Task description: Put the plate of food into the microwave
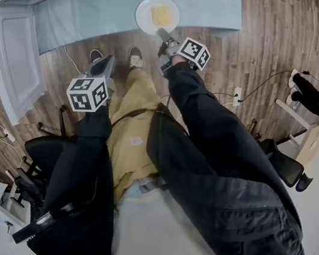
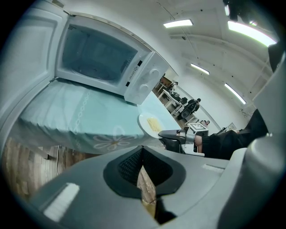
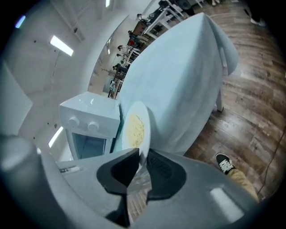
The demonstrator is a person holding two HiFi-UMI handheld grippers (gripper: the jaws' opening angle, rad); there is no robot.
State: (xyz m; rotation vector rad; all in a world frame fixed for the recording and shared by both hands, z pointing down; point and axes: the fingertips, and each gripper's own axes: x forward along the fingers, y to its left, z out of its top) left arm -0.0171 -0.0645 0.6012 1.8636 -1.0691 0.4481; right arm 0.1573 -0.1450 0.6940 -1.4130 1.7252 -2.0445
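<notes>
A white plate [image 1: 157, 14] with yellow food lies on the table's light blue cloth [image 1: 204, 0] near its front edge. My right gripper [image 1: 162, 33] is at the plate's near rim. In the right gripper view that rim [image 3: 135, 129] sits between the two pads, and the right gripper [image 3: 142, 156] is shut on it. The white microwave [image 2: 100, 58] stands to the left on the table, its door [image 1: 17, 57] swung wide and its cavity bare. My left gripper [image 1: 105, 63] hangs shut and holding nothing in front of the table, left of the plate [image 2: 152, 124].
The person's legs and shoes [image 1: 134, 55] stand right at the table edge on the wooden floor. Cables [image 1: 71, 57] run over the floor. Black chairs [image 1: 37, 163] and white desks lie behind and to both sides. People sit far off in the room [image 2: 192, 105].
</notes>
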